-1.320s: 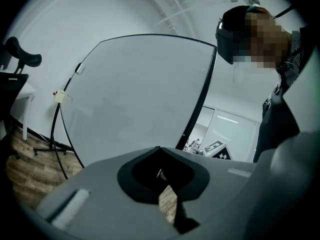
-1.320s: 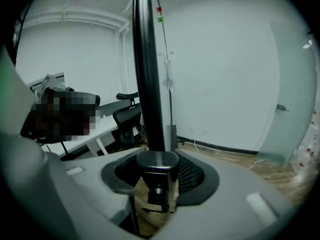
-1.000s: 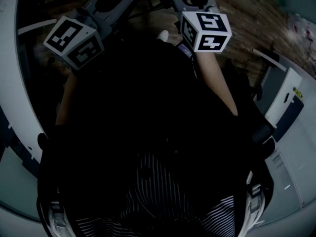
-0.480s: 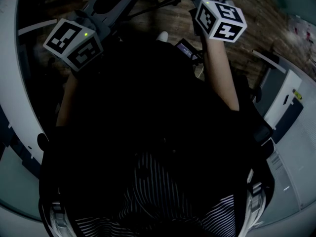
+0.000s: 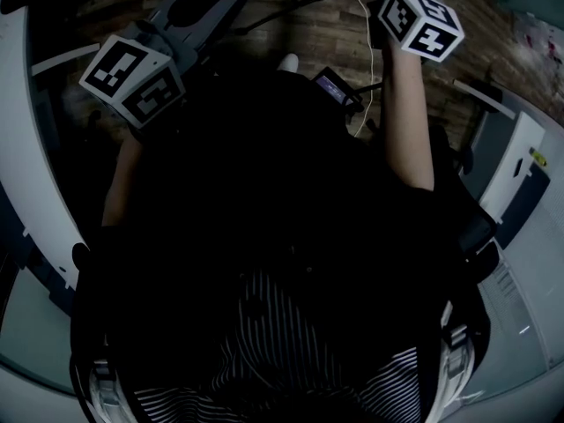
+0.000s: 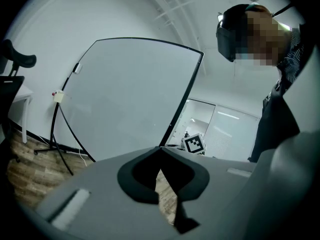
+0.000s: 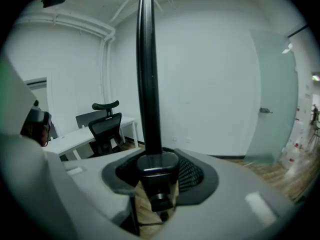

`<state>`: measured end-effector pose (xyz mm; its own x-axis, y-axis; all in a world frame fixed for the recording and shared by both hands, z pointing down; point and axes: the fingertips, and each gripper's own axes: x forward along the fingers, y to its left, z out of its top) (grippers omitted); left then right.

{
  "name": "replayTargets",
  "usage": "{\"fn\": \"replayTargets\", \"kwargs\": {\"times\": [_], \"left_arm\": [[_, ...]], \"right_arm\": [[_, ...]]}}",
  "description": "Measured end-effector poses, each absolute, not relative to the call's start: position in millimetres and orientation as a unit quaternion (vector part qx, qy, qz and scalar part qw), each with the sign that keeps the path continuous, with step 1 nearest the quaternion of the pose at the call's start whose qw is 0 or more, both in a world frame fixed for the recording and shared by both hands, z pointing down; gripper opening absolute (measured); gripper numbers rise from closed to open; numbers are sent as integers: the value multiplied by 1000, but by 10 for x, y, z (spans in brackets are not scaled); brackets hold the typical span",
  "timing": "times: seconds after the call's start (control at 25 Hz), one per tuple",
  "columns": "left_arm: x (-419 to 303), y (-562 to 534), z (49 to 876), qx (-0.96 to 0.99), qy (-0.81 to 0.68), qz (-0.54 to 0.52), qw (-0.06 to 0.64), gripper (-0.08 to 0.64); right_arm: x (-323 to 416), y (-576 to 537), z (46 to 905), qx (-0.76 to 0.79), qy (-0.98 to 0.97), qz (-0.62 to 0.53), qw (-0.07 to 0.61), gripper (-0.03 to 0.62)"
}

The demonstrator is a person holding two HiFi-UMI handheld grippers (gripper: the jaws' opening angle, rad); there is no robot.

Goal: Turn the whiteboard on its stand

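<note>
Whiteboard (image 6: 125,99): in the left gripper view it fills the middle of the room. It is upright, seen at a slant, its pale face bare inside a thin black frame, and it stands on a stand (image 6: 66,148) of thin black legs on the wooden floor (image 6: 30,169).

In the head view the person's dark torso (image 5: 264,201) takes up most of the picture, with both forearms reaching away from the body.

A white desk (image 7: 75,139) with a black office chair (image 7: 106,124) in front of it stands by the far wall in the right gripper view.

The left tool (image 6: 160,151) has its jaw tips drawn together on the lower end of the whiteboard's right frame edge, and floor shows in the gap behind the tips. Its marker cube (image 5: 132,79) sits at the upper left of the head view.

The right tool (image 7: 159,155) is clamped round a black bar (image 7: 147,74) that rises straight up out of the picture. Its jaws have just been closing a little with that bar between them. I cannot tell whether the bar is the board's frame seen edge-on or a post of the stand. A black fitting (image 7: 159,179) at the bar's foot fills the space between the pads. This tool's cube (image 5: 421,23) is at the top right of the head view, and in the left gripper view it shows just beyond the board's right edge.

A small pale box (image 6: 59,96) sits at the board's left edge.
</note>
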<state>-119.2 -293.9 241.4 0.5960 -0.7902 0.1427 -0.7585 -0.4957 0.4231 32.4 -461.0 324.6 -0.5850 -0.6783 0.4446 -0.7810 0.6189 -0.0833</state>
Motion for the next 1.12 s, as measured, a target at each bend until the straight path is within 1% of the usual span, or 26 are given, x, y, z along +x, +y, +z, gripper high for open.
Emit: {"fn": "replayTargets", "kwargs": {"times": [0.28, 0.4, 0.48, 0.56, 0.76, 0.92, 0.96, 1.04, 1.08, 1.12], "left_arm": [[-945, -3012, 2380, 875, -430, -34, 220, 5], [-939, -3009, 2378, 877, -427, -33, 219, 5], [-987, -2975, 2369, 878, -425, -34, 219, 5], [-962, -2947, 2361, 879, -422, -34, 220, 5], [-612, -2876, 2386, 887, -400, -28, 228, 5], [-365, -2925, 2395, 893, -384, -25, 233, 5], [-291, -2968, 2392, 895, -380, -23, 233, 5], [-164, -3049, 2390, 898, -374, -20, 229, 5], [-133, -3075, 2391, 900, -373, -18, 227, 5], [-130, -3089, 2393, 900, -373, -16, 225, 5]], "right_arm": [[252, -4639, 3263, 407, -885, 121, 189, 183], [194, -4587, 3274, 386, -893, 125, 195, 224], [168, -4509, 3265, 376, -896, 131, 197, 225], [251, -4415, 3228, 374, -896, 139, 194, 225], [708, -4115, 3097, 377, -896, 150, 182, 225], [888, -3823, 2968, 352, -908, 166, 155, 186], [931, -3763, 2926, 343, -913, 167, 146, 156], [975, -3632, 2807, 319, -926, 165, 119, 18], [949, -3555, 2747, 303, -932, 166, 105, 2], [891, -3477, 2701, 286, -939, 168, 97, 2]]}}
